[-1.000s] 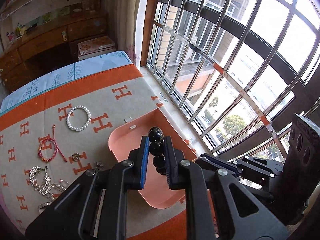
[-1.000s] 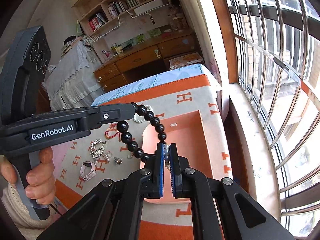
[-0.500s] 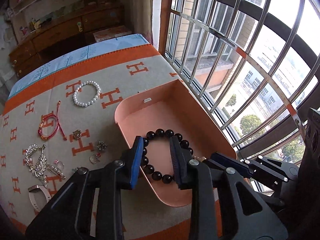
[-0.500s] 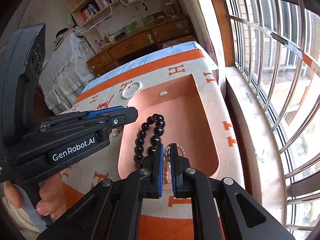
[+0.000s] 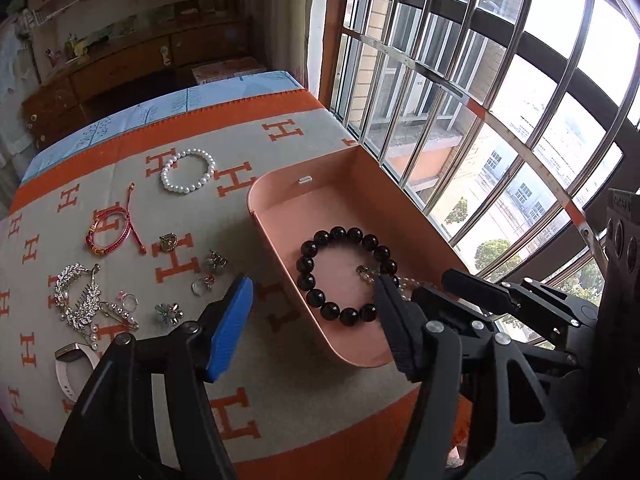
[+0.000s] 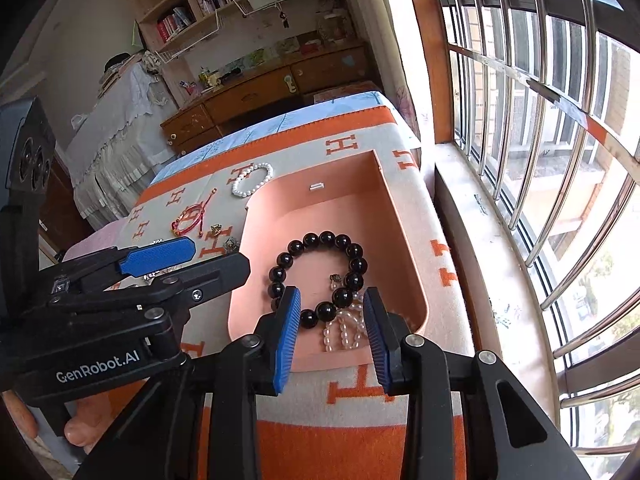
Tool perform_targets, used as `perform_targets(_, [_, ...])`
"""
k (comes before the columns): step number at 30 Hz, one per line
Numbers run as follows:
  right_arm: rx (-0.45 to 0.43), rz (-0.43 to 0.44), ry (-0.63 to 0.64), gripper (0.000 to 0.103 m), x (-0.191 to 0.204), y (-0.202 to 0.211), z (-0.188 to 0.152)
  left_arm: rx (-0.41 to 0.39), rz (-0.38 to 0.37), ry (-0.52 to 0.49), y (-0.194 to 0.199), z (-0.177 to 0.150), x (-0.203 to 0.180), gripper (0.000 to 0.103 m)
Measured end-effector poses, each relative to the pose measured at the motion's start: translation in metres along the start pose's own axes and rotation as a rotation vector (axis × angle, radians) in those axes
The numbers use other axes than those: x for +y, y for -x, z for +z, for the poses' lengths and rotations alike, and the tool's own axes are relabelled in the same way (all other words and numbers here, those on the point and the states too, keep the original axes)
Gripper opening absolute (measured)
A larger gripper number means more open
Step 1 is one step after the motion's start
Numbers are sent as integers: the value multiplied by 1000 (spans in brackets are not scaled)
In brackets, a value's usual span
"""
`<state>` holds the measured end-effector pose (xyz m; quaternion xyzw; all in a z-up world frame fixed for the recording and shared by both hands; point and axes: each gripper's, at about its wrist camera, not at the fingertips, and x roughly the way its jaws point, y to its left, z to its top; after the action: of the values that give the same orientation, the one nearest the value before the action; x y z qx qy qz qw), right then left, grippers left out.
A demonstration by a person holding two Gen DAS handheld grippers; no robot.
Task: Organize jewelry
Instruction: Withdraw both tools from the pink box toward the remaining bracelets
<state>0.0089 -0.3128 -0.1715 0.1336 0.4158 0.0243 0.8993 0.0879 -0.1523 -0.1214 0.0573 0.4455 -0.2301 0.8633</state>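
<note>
Both your tools are opening, nothing pinched: left tool [image 5: 314, 318], right tool [image 6: 330, 334]. Black bracelet [image 5: 344, 274] lies flat in the tray [image 5: 280, 188]. Next pieces sit left of the tray on the surface, pearl bracelet [image 5: 187, 171] included; left tool is nearer.

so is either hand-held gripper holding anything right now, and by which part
Nothing is held. The left hand-held gripper and right hand-held gripper are both opening, and the black round-bead bracelet lies loose in the pink tray.
</note>
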Motion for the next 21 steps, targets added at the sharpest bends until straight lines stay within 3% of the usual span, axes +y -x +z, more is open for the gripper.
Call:
perform_targets(7, [15, -7, -23, 33, -5, -2, -6, 9, 8, 6, 3, -10, 12, 60])
perform_targets(21, [26, -15, 13, 33, 14, -6, -2, -150, 48, 65, 38, -21, 46, 60])
